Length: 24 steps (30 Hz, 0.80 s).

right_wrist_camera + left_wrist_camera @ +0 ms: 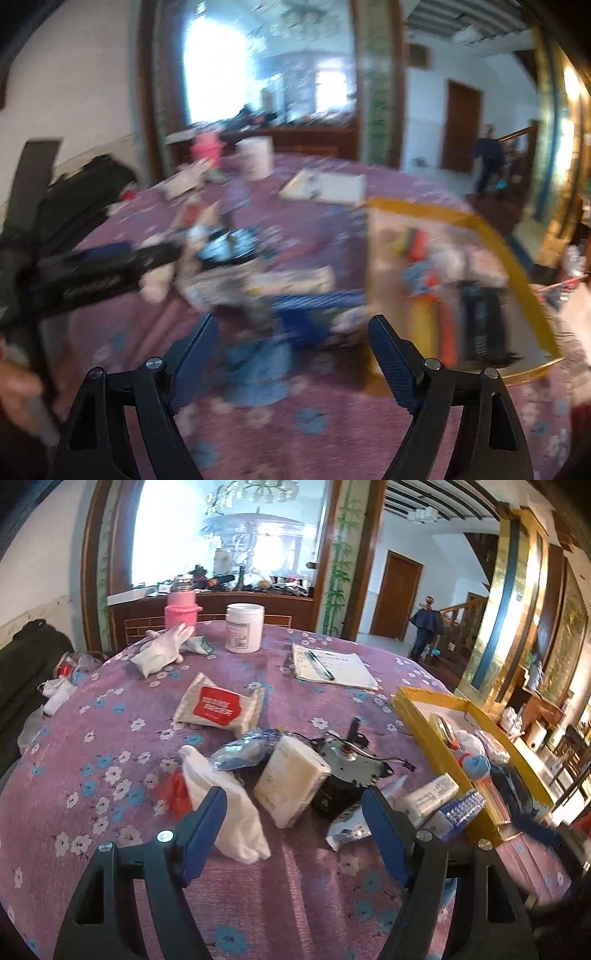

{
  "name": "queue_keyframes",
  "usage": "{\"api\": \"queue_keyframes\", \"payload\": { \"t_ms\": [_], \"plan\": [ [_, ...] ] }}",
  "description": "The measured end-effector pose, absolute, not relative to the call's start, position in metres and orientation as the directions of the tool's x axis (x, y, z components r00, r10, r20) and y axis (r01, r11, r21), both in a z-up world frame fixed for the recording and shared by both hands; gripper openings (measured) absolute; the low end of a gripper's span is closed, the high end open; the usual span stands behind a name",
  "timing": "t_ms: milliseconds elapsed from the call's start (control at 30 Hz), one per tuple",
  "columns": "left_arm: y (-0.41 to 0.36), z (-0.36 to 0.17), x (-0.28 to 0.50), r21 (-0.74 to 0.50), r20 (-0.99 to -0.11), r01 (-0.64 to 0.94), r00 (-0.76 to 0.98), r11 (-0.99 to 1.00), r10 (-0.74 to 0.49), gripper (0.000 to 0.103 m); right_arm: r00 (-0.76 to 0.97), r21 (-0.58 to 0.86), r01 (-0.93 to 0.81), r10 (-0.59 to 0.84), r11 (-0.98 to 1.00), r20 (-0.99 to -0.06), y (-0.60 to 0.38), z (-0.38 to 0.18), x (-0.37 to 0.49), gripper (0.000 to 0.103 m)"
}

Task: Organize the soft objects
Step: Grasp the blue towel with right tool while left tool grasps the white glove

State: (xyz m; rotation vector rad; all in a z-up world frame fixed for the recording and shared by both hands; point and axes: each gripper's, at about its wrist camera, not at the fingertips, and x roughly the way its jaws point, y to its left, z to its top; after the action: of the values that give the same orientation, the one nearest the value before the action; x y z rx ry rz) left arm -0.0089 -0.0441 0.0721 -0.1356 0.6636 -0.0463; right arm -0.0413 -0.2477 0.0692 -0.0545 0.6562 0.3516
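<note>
In the left wrist view my left gripper [293,794] is open, low over a pile on the purple flowered tablecloth [110,738]. Just beyond its fingers lie a white cloth [229,812], a cream tissue pack [291,779] and a crumpled blue bag [247,751]. Farther back are a red-labelled wipes pack [218,707] and white gloves [162,650]. The right wrist view is blurred. There my right gripper [293,322] is open above a pale blue soft thing [258,362], and its pads do not touch it. The yellow-rimmed box [498,258] stands to its right.
A black motor with wires [347,764] sits beside the tissue pack. Small cartons [432,797] lean against the yellow box [424,720], which holds several items. A pink bottle [181,609], a white jar [243,627] and a notebook with pen [332,664] stand at the back.
</note>
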Motion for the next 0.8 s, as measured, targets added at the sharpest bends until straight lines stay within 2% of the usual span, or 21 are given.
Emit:
{"api": "queue_keyframes", "payload": {
  "t_ms": [33,100,233,267,300,333,467,600,667,800],
  "plan": [
    [-0.042,0.072,-0.009,-0.145,-0.611,-0.005,0.787,0.989,-0.085,0.075,0.705,0.089,-0.357,0.331,0.93,-0.627,-0.244,0.065,-0.039,0.08],
    [-0.038,0.074,-0.009,-0.156,-0.609,-0.021,0.79,0.988,-0.079,0.075,0.647,0.128,-0.382,0.364,0.915,-0.67,-0.235,0.054,-0.034,0.068],
    [-0.029,0.075,-0.009,-0.187,-0.607,-0.039,0.79,0.982,-0.085,0.075,0.606,0.088,-0.384,0.323,0.919,-0.727,-0.221,0.035,-0.027,0.064],
    [-0.028,0.074,-0.008,-0.194,-0.61,-0.039,0.788,0.98,-0.089,0.075,0.588,0.098,-0.386,0.327,0.917,-0.74,-0.219,0.029,-0.023,0.06],
    [-0.026,0.074,-0.008,-0.2,-0.613,-0.041,0.785,0.979,-0.092,0.075,0.567,0.109,-0.386,0.329,0.916,-0.756,-0.219,0.025,-0.021,0.047],
    [-0.025,0.074,-0.008,-0.201,-0.614,-0.046,0.784,0.979,-0.089,0.075,0.56,0.122,-0.387,0.338,0.914,-0.756,-0.22,0.024,-0.019,0.043],
    [-0.022,0.076,-0.006,-0.189,-0.614,-0.059,0.786,0.98,-0.071,0.075,0.571,0.114,-0.366,0.32,0.923,-0.756,-0.225,0.025,-0.021,0.04],
    [-0.004,0.083,-0.003,-0.185,-0.621,-0.092,0.783,0.978,-0.043,0.075,0.676,-0.111,-0.348,0.167,0.931,-0.718,-0.2,0.033,-0.043,0.04],
    [0.012,0.086,-0.002,-0.21,-0.622,-0.12,0.782,0.97,-0.038,0.075,0.706,-0.175,-0.341,0.129,0.924,-0.697,-0.193,0.035,-0.049,0.04],
    [0.039,0.084,0.002,-0.253,-0.653,-0.134,0.755,0.958,-0.067,0.075,0.678,-0.101,-0.334,0.165,0.937,-0.716,-0.206,0.035,-0.04,0.04]
  ]
}}
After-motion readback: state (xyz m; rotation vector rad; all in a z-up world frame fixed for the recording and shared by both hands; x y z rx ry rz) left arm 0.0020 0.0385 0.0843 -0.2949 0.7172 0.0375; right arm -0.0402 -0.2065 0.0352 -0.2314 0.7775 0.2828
